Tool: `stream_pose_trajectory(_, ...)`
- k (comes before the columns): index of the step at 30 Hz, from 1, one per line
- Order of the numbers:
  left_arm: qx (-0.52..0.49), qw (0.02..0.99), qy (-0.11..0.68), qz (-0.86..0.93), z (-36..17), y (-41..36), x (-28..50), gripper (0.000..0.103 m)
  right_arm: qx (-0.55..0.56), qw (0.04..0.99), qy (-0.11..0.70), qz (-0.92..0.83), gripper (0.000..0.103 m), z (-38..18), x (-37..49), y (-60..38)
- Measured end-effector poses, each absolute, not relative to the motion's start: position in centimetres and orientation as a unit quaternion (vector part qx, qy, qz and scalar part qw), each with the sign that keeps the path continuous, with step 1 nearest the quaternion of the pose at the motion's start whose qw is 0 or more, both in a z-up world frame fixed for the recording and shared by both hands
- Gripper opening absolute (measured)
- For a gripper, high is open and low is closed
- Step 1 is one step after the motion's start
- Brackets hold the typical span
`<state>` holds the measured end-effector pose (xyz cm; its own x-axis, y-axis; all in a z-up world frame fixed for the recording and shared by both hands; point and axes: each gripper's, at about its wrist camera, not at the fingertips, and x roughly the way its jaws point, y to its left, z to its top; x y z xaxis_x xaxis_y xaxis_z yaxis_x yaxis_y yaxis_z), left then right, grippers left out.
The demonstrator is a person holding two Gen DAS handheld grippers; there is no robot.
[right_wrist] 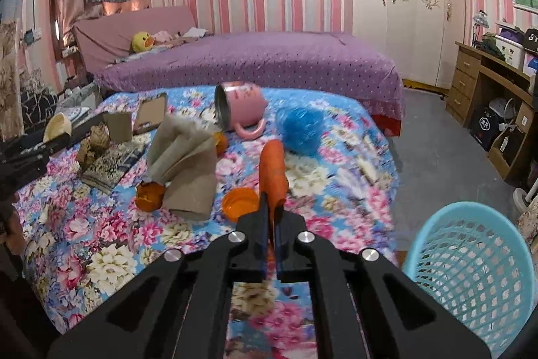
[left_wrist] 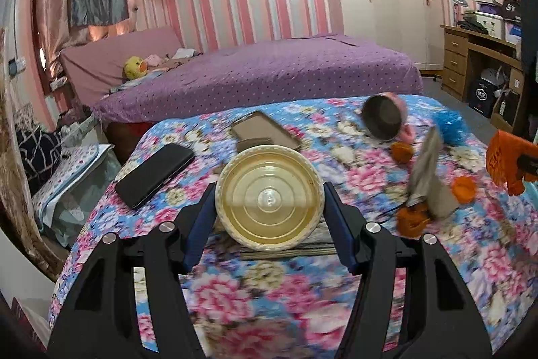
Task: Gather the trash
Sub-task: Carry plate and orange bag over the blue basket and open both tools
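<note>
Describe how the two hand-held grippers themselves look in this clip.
Both look alike: the left hand-held gripper and the right hand-held gripper have matte black angular frames with cut-out slots, round silver bolt heads at the linkage pivots, and dark blue pads lining the fingers. No cables, markings or sleeves show.

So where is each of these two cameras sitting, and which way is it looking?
Left wrist: on the left gripper, looking along its fingers across the flowered bedspread; they clamp a round lid.
Right wrist: on the right gripper, same direction; it pinches an orange peel, beside a blue basket.
Shared: pink mug, purple bed.
</note>
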<state>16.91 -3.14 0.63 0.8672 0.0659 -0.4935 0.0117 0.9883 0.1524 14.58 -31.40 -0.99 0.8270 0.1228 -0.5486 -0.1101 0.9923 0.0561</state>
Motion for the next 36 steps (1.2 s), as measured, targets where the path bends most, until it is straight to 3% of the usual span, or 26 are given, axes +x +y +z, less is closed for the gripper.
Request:
stream_pose_trajectory(10, 0.07, 0.968, 0.234, -0.065, 2.7, -14.8, 16.1, 0.061, 0.031, 0.963, 0.268, -0.009, 0.003, 0.5, 11.1, -41.2)
stream_pose_trajectory(19, 0.076, 0.95, 0.26, -0.157, 0.4, -27.2, 15.0, 0.061, 0.048, 0.947, 0.3, -0.102, 0.003, -1.7, 7.7, -51.7)
stream_pose_trajectory(33, 0.11, 0.915, 0.3, -0.245, -2.6, -41.0, 13.7, 0.061, 0.09, 0.938, 0.298, -0.153, 0.002, -3.5, 4.9, -57.8)
stream_pose_trajectory(34, 0.11, 0.912, 0.306, -0.252, -2.7, -41.4, 13.8, 0.063, 0.091, 0.938, 0.297, -0.152, 0.002, -3.5, 4.9, -57.8)
stream_pose_trajectory(35, 0.111, 0.91, 0.308, -0.255, -2.7, -41.7, 13.9, 0.076, 0.09, 0.939, 0.296, -0.151, 0.002, -3.4, 5.0, -57.7)
stream_pose_trajectory(36, 0.113, 0.91, 0.308, -0.254, -2.6, -41.8, 14.0, 0.082, 0.088, 0.939, 0.296, -0.15, 0.003, -3.4, 5.1, -57.6)
